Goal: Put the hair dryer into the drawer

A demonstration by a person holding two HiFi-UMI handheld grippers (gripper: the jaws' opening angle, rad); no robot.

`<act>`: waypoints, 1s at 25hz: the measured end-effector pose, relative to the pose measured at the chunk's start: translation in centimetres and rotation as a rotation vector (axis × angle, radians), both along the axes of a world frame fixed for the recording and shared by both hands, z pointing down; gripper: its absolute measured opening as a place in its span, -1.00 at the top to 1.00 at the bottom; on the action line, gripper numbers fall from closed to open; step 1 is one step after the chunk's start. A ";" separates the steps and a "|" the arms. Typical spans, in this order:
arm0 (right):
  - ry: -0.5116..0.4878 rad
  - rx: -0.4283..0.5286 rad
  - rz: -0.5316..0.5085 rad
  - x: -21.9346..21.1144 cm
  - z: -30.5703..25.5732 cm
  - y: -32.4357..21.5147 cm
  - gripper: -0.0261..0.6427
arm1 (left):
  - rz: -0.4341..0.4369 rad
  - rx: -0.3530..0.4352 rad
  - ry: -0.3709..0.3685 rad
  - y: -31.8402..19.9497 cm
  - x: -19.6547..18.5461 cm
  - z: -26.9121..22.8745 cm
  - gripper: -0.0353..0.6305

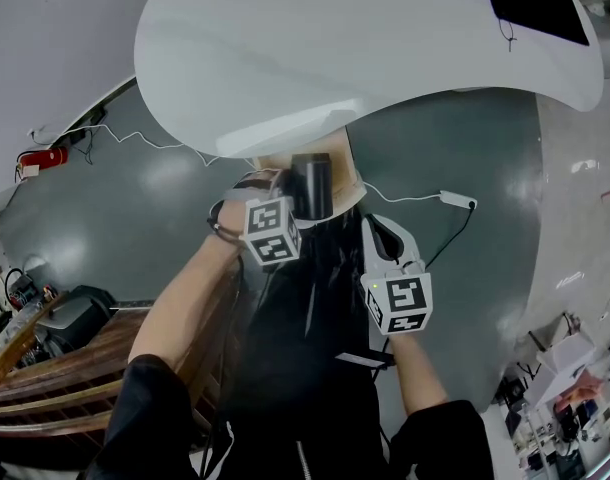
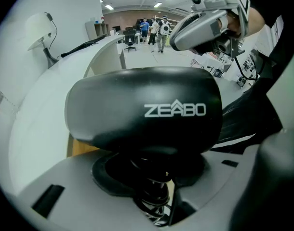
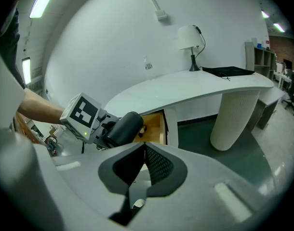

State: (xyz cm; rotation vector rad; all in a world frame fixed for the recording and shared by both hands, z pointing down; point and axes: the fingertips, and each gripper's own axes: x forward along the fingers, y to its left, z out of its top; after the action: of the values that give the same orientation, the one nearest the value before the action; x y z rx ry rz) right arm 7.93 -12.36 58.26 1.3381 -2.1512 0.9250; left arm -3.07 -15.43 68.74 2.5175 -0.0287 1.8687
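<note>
Your views are bright under long ceiling strip lamps (image 3: 43, 1), with fisheye bending and dark corners.

The left gripper (image 1: 283, 200) holds a black hair dryer (image 1: 311, 183) over the open wooden drawer (image 1: 353, 192) under the white bench (image 1: 365, 48). The right gripper (image 1: 383, 236) hangs just beside it, lower, above the dark floor (image 1: 135, 198).
</note>
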 end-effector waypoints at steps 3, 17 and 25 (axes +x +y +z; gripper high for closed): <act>-0.003 -0.005 0.009 0.1 0.3 0.1 0.91 | -0.002 -0.010 0.000 -0.1 0.1 0.7 0.35; -0.006 -0.023 0.047 1.1 1.6 0.2 0.91 | -0.020 -0.058 -0.012 -0.5 1.0 3.3 0.35; -0.009 -0.027 0.031 1.0 2.5 0.1 0.91 | -0.047 -0.078 -0.022 -0.2 0.6 4.8 0.35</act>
State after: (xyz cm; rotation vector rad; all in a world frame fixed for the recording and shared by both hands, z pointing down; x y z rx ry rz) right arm 8.90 -12.27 60.74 1.3603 -2.1228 0.9696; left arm -2.46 -15.63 73.59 2.4235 -0.0149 1.8429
